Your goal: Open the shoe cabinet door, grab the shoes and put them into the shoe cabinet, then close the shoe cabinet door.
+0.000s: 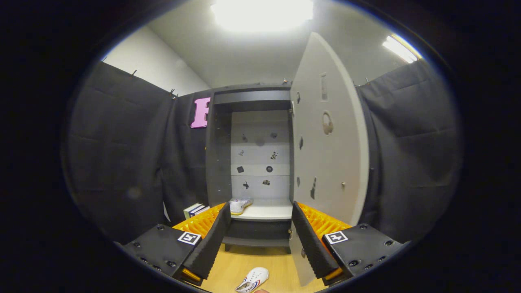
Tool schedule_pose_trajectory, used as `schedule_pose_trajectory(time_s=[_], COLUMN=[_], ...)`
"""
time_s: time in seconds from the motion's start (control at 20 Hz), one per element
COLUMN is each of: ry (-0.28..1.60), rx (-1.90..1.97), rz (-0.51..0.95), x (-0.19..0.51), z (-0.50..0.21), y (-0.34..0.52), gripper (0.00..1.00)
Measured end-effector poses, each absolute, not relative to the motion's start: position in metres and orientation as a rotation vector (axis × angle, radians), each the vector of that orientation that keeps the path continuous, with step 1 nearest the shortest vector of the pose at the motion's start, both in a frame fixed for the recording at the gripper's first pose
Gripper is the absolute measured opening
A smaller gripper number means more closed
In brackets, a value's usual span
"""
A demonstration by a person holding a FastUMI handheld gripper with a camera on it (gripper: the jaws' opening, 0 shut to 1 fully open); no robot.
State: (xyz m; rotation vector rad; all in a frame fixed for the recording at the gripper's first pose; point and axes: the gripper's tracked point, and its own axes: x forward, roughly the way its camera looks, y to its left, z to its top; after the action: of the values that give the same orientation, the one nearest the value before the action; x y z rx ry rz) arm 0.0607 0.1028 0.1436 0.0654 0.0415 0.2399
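Observation:
The shoe cabinet stands straight ahead with its pale door swung open to the right. One white shoe lies on the left part of the cabinet's white shelf, beyond my fingers. A second white shoe with red and blue stripes lies on the wooden floor below, between the fingers and nearer than the cabinet. My gripper is open with nothing between its fingers, held in front of the cabinet opening.
Black cloth walls close in on both sides. A small stack of books stands on the floor left of the cabinet. The open door's lower edge hangs close to my right finger. Small stickers dot the cabinet's back panel.

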Motion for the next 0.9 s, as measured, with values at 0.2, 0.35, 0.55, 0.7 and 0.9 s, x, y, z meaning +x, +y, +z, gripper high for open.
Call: schedule_pose_trajectory(time_s=[0.2, 0.35, 0.55, 0.7, 0.9], ry=[0.064, 0.072, 0.126, 0.241, 0.422], rx=[0.045, 0.042, 0.032, 0.02, -0.002], rz=[0.287, 0.295, 0.27, 0.282, 0.292], x=[0.111, 0.153, 0.19, 0.191, 0.169], z=[0.136, 0.131, 0.087, 0.023, -0.079], y=[0.151, 0.175, 0.186, 0.193, 0.194], gripper=[0.95, 0.95, 0.95, 0.95, 0.95])
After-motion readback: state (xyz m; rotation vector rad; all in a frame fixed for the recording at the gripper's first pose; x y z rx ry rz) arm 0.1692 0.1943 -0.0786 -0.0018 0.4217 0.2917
